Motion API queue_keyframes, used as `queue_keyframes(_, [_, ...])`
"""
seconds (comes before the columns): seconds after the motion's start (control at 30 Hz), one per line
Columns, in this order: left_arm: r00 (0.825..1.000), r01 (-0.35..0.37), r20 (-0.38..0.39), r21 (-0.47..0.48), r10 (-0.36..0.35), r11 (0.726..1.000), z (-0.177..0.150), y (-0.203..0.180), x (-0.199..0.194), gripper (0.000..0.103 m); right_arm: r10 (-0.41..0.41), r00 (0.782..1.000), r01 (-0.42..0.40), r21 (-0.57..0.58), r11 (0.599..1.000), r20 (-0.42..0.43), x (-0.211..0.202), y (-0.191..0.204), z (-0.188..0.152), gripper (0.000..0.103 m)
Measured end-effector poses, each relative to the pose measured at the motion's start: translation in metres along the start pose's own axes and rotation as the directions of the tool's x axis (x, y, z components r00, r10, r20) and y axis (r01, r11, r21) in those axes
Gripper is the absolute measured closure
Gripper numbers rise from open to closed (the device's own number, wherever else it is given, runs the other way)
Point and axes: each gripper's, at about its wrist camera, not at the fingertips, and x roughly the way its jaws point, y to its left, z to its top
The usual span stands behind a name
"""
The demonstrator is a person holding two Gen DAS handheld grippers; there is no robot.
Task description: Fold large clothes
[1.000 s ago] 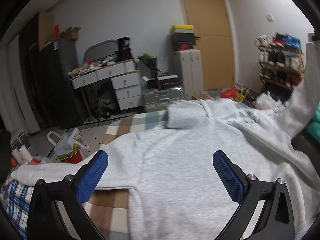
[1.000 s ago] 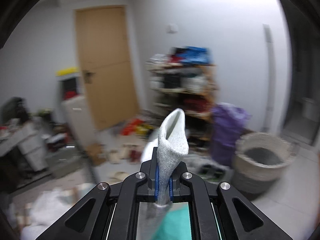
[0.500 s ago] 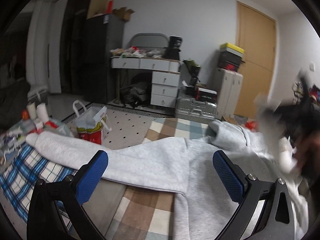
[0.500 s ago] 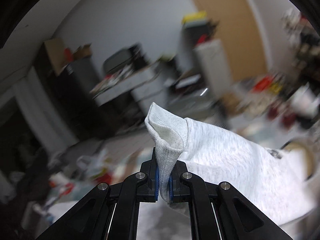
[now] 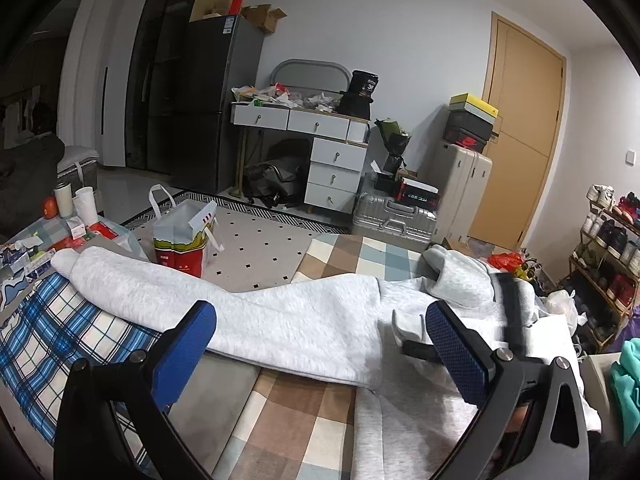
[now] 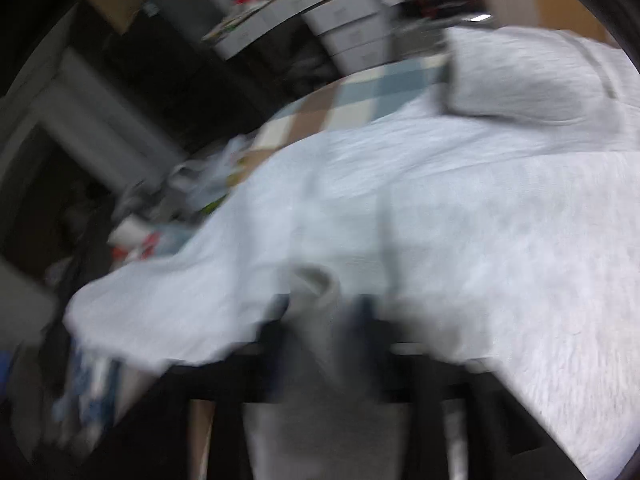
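Hoodie folding, and it's spread chest-up over the checked blanket, one sleeve stretched way out to the left onto a blue plaid cloth.

Starting at the tools: the left gripper is wide open, holding nothing, just hovering above where that long sleeve meets the body. The right gripper is the messy one. Its own view is smeared with motion, but a pale cuff sits right between the fingers, so I'd say it's pinching the other sleeve's end; whether the grip is firm I honestly can't tell. In the left view you can see it coming across the chest just behind the left gripper's blue pad.

Further out, the hood is bunched at the far end, with a shopping bag on the floor past the blanket.

What could go sideways: if the cuff gets dropped while swinging this fast, the sleeve probably lands crooked or bunched instead of flat across the chest. And the two tools are close, so a careless reach for the left sleeve could bump them or drag the body off square.
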Motion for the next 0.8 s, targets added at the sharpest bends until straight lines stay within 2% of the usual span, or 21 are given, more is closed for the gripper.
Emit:
queue_keyframes(0.07, [1.000, 0.004, -0.005, 0.000, -0.004, 1.000, -0.001, 0.002, -0.003, 0.001, -0.010, 1.000, 0.011, -0.083, 0.997, 0.022, -0.023, 0.010, -0.006, 0.038])
queue_keyframes(0.13, [1.000, 0.005, -0.017, 0.005, -0.005, 1.000, -0.003, -0.001, -0.002, 0.001, -0.092, 0.993, 0.102, -0.159, 0.982, 0.070, -0.048, 0.011, -0.003, 0.037])
queue_keyframes(0.17, [1.000, 0.007, -0.024, 0.011, -0.007, 1.000, -0.004, -0.003, 0.000, 0.001, -0.168, 0.981, 0.185, -0.188, 0.965, 0.099, -0.060, 0.005, -0.002, 0.034])
queue_keyframes(0.2, [1.000, 0.007, -0.031, 0.017, -0.007, 1.000, -0.005, -0.005, 0.001, 0.001, -0.309, 0.941, 0.332, -0.205, 0.921, 0.136, -0.074, -0.004, 0.001, 0.032])
queue_keyframes(0.23, [0.999, 0.008, -0.037, 0.026, -0.007, 1.000, -0.007, -0.008, 0.002, 0.001, -0.418, 0.894, 0.444, -0.198, 0.874, 0.163, -0.085, -0.019, 0.004, 0.032])
queue_keyframes(0.27, [0.999, 0.010, -0.044, 0.034, -0.009, 0.999, -0.008, -0.011, 0.003, 0.001, -0.533, 0.827, 0.561, -0.187, 0.807, 0.181, -0.096, -0.040, 0.007, 0.032])
queue_keyframes(0.3, [0.999, 0.013, -0.054, 0.045, -0.011, 0.999, -0.010, -0.016, 0.006, 0.001, -0.615, 0.765, 0.644, -0.181, 0.744, 0.191, -0.104, -0.055, 0.009, 0.032])
queue_keyframes(0.37, [0.998, 0.019, -0.065, 0.065, -0.015, 0.998, -0.013, -0.024, 0.007, 0.001, -0.753, 0.633, 0.774, -0.155, 0.614, 0.178, -0.117, -0.094, 0.009, 0.032])
queue_keyframes(0.4, [0.997, 0.025, -0.073, 0.083, -0.019, 0.996, -0.015, -0.031, 0.009, 0.001, -0.811, 0.568, 0.823, -0.138, 0.552, 0.143, -0.124, -0.123, 0.006, 0.032])
queue_keyframes(0.43, [0.997, 0.029, -0.078, 0.094, -0.022, 0.995, -0.016, -0.034, 0.009, 0.001, -0.827, 0.551, 0.833, -0.121, 0.540, 0.109, -0.126, -0.141, 0.004, 0.032])
queue_keyframes(0.47, [0.996, 0.034, -0.087, 0.114, -0.024, 0.993, -0.018, -0.041, 0.012, 0.001, -0.825, 0.561, 0.827, -0.101, 0.554, 0.071, -0.131, -0.160, 0.001, 0.032])
queue_keyframes(0.53, [0.994, 0.051, -0.107, 0.145, -0.035, 0.988, -0.023, -0.054, 0.015, 0.001, -0.775, 0.628, 0.773, -0.056, 0.632, -0.077, -0.138, -0.200, -0.014, 0.035])
queue_keyframes(0.57, [0.992, 0.065, -0.118, 0.167, -0.046, 0.984, -0.025, -0.061, 0.019, 0.001, -0.720, 0.693, 0.721, -0.001, 0.693, -0.039, -0.151, -0.206, -0.019, 0.032])
queue_keyframes(0.6, [0.990, 0.077, -0.134, 0.198, -0.051, 0.977, -0.027, -0.070, 0.025, 0.001, -0.672, 0.738, 0.675, 0.033, 0.738, -0.064, -0.159, -0.212, -0.019, 0.032])
queue_keyframes(0.67, [0.986, 0.077, -0.161, 0.243, -0.038, 0.967, -0.029, -0.086, 0.038, 0.001, -0.634, 0.769, 0.638, 0.047, 0.768, -0.074, -0.176, -0.215, -0.017, 0.035])
queue_keyframes(0.7, [0.983, 0.072, -0.179, 0.260, -0.025, 0.963, -0.030, -0.095, 0.048, 0.001, -0.621, 0.784, 0.621, 0.044, 0.783, -0.020, -0.191, -0.213, -0.013, 0.036])
queue_keyframes(0.8, [0.972, 0.086, -0.232, 0.256, -0.025, 0.963, -0.036, -0.107, 0.065, 0.001, -0.626, 0.772, 0.620, 0.086, 0.780, 0.108, -0.215, -0.210, 0.016, 0.034])
